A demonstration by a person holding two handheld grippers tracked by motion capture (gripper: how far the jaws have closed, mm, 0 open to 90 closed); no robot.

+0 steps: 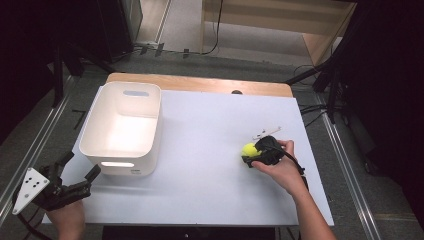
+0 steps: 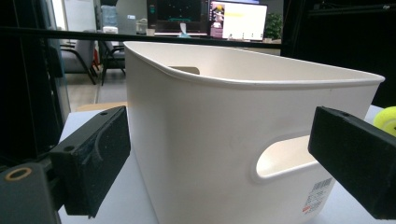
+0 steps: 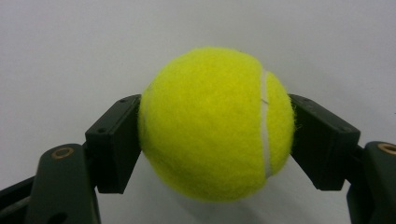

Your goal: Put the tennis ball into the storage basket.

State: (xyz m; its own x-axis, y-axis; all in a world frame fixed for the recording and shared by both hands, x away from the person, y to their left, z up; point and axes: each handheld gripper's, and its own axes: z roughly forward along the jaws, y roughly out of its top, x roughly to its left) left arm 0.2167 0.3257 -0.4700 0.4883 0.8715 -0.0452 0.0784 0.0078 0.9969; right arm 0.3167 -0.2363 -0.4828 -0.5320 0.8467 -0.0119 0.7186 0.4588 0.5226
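Note:
A yellow-green tennis ball (image 1: 249,149) rests on the white table sheet (image 1: 210,175) at the right of the high view. My right gripper (image 1: 251,154) is shut on the ball, and in the right gripper view both black pads (image 3: 116,140) press against the sides of the tennis ball (image 3: 205,93). My left gripper (image 1: 81,165) hovers open at the table's near left corner with nothing between its jaws. In the left gripper view the left gripper (image 2: 224,154) faces the near wall of a white plastic bin (image 2: 196,140), and the ball (image 2: 386,120) peeks out at the far right.
The white bin (image 1: 155,130) stands empty on the left half of the table, a cut-out handle in its near wall. A wooden strip (image 1: 200,82) runs along the table's far edge. Metal rails (image 1: 345,165) and dark stands flank the table on the floor.

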